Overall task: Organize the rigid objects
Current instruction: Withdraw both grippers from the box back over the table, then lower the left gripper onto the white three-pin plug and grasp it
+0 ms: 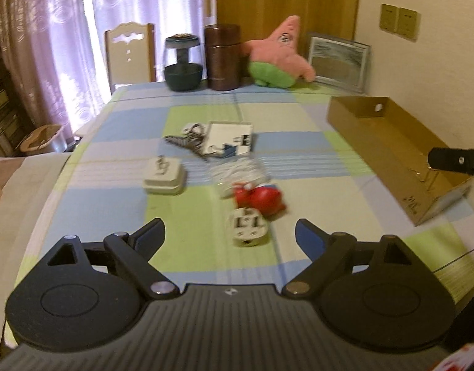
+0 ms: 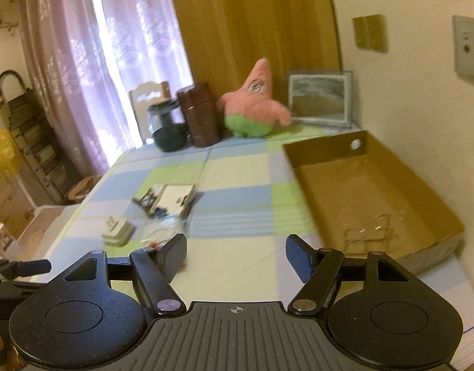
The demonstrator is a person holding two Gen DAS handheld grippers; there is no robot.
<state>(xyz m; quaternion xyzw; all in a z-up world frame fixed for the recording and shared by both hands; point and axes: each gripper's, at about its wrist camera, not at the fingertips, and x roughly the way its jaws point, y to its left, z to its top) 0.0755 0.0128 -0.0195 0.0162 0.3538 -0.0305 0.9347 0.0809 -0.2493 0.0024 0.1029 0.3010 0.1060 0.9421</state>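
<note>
Left wrist view: the left gripper [image 1: 230, 232] hangs with jaws apart and empty, low in the frame, over a white plug adapter [image 1: 248, 226] at lower centre of the checked worktop [image 1: 119, 167].
Handling: hard, light, likely slick plastic; best pinched across its flat sides.
Neighbours: red toy [image 1: 261, 198] just behind; keys [image 1: 187, 141] mid-frame.

Right wrist view: the right gripper [image 2: 236, 255] is spread, holding nothing, low in the frame.
Destination: cardboard box [image 2: 376, 191] at right looks nearly bare.
</note>
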